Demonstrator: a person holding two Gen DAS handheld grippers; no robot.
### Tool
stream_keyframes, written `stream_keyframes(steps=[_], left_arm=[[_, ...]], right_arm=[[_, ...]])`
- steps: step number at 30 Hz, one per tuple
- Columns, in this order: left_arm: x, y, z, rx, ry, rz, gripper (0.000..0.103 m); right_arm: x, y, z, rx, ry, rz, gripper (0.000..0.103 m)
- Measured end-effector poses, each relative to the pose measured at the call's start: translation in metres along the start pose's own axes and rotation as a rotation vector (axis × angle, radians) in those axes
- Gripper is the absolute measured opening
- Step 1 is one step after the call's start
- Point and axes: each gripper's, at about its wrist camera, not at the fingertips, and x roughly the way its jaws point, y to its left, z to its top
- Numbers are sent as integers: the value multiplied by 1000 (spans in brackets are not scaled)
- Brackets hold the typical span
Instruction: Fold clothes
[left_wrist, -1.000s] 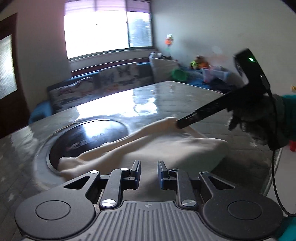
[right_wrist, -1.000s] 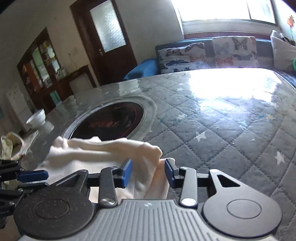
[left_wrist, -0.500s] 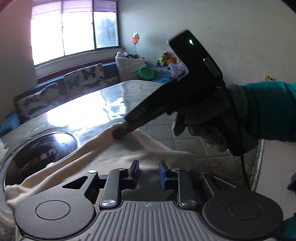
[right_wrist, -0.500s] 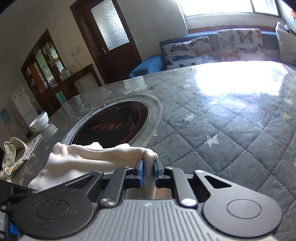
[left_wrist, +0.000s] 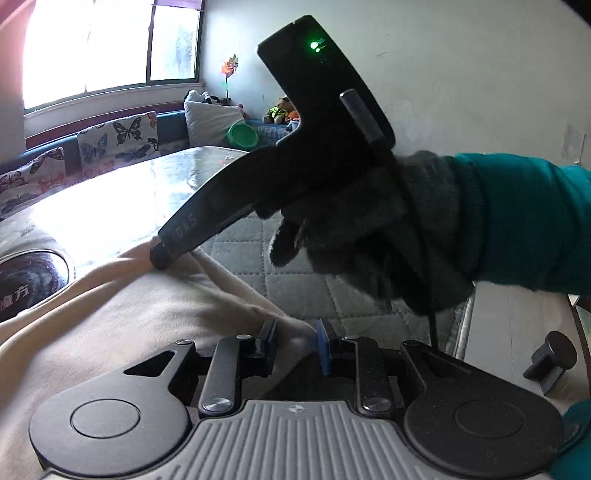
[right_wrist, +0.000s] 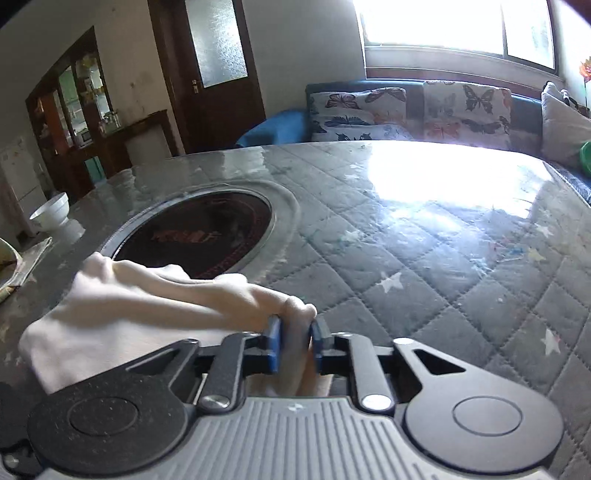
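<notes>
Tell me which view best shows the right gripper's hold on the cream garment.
The right wrist view: the right gripper has its blue pads pinched on a bunched fold of the cream garment. The left wrist view shows that gripper only from the side, its tip on the cloth, the pinch hidden.

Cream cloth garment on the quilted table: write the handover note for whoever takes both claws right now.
Right claw: shut on a bunched edge of the cream cloth garment.
Left claw: fingers apart, a fold of the garment between them, not clamped.
The garment lies rumpled on the grey quilted table, part over the round black hob.
Done: one edge gripped. Left: every fold.
</notes>
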Motion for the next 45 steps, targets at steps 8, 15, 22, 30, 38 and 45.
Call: stream_keyframes(steps=[8, 15, 22, 30, 38, 45], left_arm=[[-65, 44, -10, -111, -80, 214, 30], [-72, 66, -31, -184, -18, 258, 31], [-65, 64, -34, -202, -30, 239, 37], [-59, 57, -34, -215, -46, 231, 43], [-57, 54, -32, -229, -57, 227, 48], [-62, 51, -34, -234, -67, 223, 50]], right_arm=[[-9, 19, 27, -58, -38, 72, 22], [35, 59, 35, -126, 54, 145, 22], [72, 73, 27, -156, 96, 104, 24], [80, 73, 31, -128, 77, 86, 32], [83, 95, 34, -196, 83, 148, 43], [102, 100, 38, -197, 105, 133, 52]])
